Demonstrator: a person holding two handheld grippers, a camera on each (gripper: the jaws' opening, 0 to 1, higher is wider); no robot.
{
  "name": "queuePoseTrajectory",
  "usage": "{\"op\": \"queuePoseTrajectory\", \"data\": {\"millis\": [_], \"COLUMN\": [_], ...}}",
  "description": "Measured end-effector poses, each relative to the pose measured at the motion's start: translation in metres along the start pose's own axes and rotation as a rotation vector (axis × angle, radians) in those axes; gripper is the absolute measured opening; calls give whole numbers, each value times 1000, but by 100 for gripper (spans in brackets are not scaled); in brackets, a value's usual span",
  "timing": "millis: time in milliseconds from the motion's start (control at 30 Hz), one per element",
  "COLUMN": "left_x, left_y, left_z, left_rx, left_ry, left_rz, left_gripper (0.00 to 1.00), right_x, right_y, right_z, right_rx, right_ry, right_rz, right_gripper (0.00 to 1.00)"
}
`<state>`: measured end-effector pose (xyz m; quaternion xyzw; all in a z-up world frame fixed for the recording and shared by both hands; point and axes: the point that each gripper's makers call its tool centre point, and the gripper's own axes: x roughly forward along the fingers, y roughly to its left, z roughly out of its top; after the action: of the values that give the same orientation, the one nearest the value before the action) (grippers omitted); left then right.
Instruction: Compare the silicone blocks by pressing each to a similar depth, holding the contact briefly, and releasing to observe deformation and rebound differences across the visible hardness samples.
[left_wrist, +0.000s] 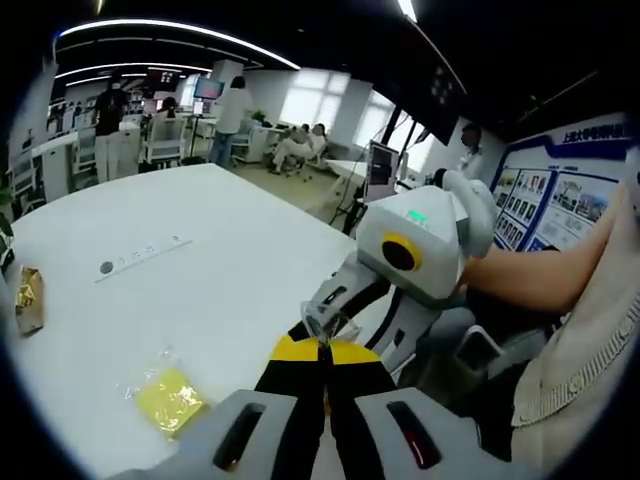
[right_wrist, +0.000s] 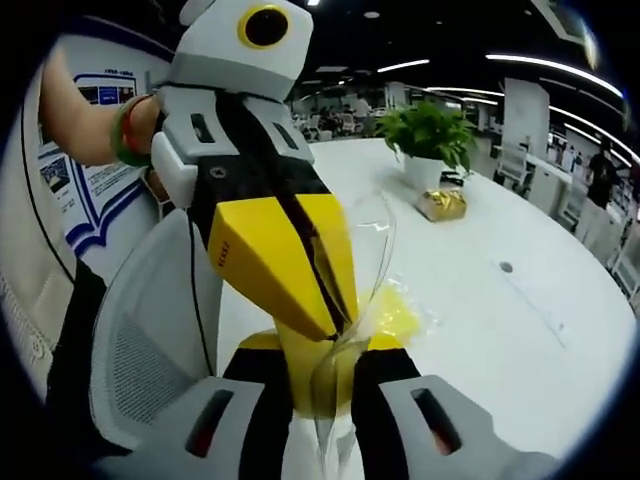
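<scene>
Left gripper view: looks out over a wide white table (left_wrist: 220, 240), with a person's bare arm (left_wrist: 530, 270) reaching in from the right. Right gripper view: takes in the same table and a white mesh chair (right_wrist: 150, 340) at its near edge. Meets the right gripper (left_wrist: 325, 322) head-on in the left gripper view, white-bodied, jaws pinched together on a scrap of clear film (left_wrist: 330, 325). Finds the left gripper (left_wrist: 322, 350) rising from the bottom of that view, yellow-tipped jaws closed tight on the same film, tip to tip with the right one, above the table's near edge. Seen from the right gripper view, hangs the film between the two sets of jaws, curling upward. Spots a potted plant (right_wrist: 430, 135) far back on the table. Places the yellow block (left_wrist: 170, 398) flat on the table in its own clear bag, apart from both grippers and untouched. Notes a gold packet (left_wrist: 28, 298) near the far left edge and a socket strip (left_wrist: 140, 255) mid-table.
</scene>
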<state>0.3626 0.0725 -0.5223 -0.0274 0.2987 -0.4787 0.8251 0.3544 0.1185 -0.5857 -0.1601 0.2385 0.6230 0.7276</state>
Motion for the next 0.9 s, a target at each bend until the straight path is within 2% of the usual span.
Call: {"op": "queuePoseTrajectory", "data": {"millis": [167, 233, 567, 900], "left_x": [2, 2, 3, 4], "left_y": [-1, -2, -4, -4], "left_z": [-3, -4, -6, -8], "left_rx": [3, 2, 13, 24], "left_ry": [8, 9, 25, 32], "left_rz": [-1, -7, -15, -14], "left_gripper": [0, 0, 0, 0], "right_x": [1, 0, 1, 1], "right_y": [1, 1, 5, 4], "right_z": [-4, -4, -7, -9], "right_rx": [-1, -62, -33, -25], "right_ry": [13, 4, 12, 9], "right_rz": [-2, -17, 0, -18], "right_gripper": [13, 12, 11, 12]}}
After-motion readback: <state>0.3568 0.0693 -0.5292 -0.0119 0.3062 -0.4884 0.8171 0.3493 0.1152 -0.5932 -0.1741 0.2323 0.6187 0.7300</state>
